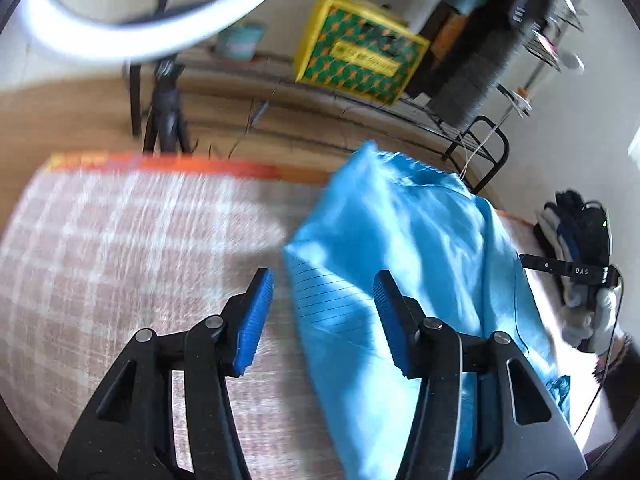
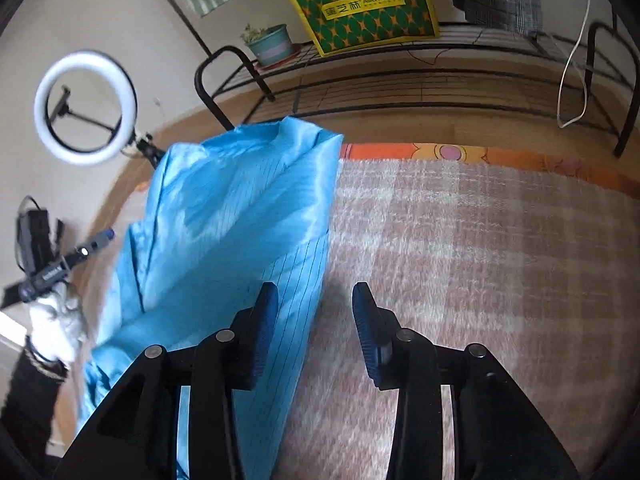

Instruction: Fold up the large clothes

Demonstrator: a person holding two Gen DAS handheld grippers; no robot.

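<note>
Blue-padded fingers of the left tool (image 1: 322,320) stand wide apart, gripping nothing, right over the near left edge of a shiny blue garment (image 1: 400,248). From the other side, the right tool (image 2: 316,332) is spread just as wide and empty, its left finger above the garment (image 2: 224,232) and its right finger above the bare blanket.

Already narrowed, the garment lies as a long strip running away from both cameras over a pink-and-white checked blanket (image 2: 480,240); whether that covers a bed or a bench I cannot tell. With one tool on each long edge, I would guess the person means to pinch the near end and bring it over toward the far end, so the folding looks partly done. Such slick cloth may slide out of a shallow pinch.

Beyond the blanket's orange border stands a black wire rack (image 2: 400,80). On it sit a green-and-yellow bag (image 2: 360,4), contents hidden, and a teal pot (image 2: 272,44) holding a small plant. A ring light (image 2: 86,108) stands to one side.
</note>
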